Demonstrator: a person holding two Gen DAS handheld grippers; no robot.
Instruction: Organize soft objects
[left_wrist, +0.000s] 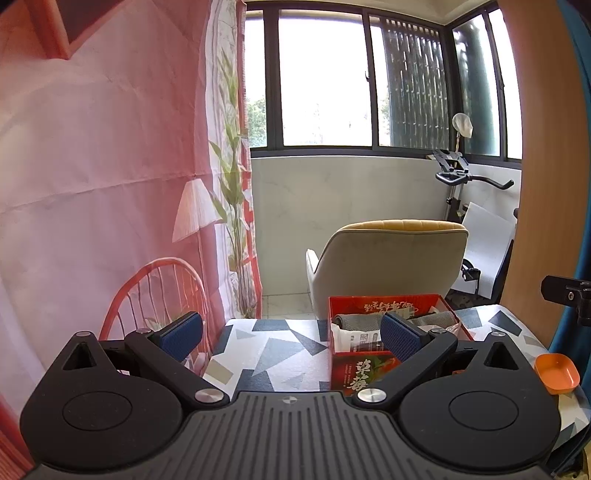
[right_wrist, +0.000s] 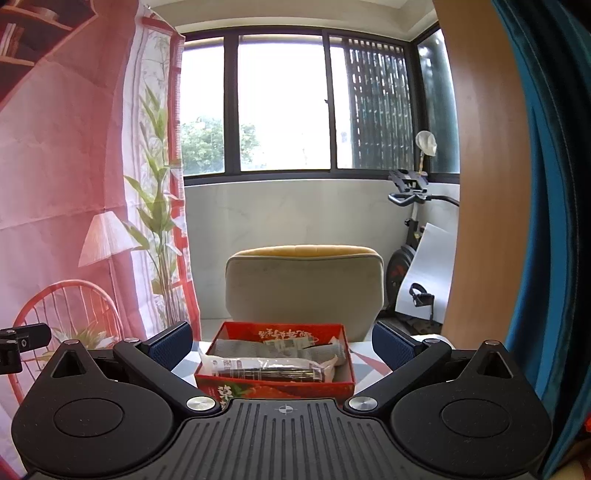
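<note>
A red cardboard box (left_wrist: 362, 373) stands on the patterned table (left_wrist: 273, 354); it also shows in the right wrist view (right_wrist: 275, 387). Inside lie grey folded cloths (right_wrist: 243, 349) and a plastic-wrapped packet (right_wrist: 269, 367) with dark contents. My left gripper (left_wrist: 291, 336) is open and empty, its right finger in front of the box's near left part. My right gripper (right_wrist: 282, 345) is open and empty, raised just before the box, which lies between its fingers.
A small orange dish (left_wrist: 557, 372) sits at the table's right edge. A beige chair (right_wrist: 304, 288) stands behind the table. A pink printed backdrop (left_wrist: 110, 166) hangs left, a wooden panel (right_wrist: 480, 166) and blue curtain right. An exercise bike (left_wrist: 461, 184) stands by the window.
</note>
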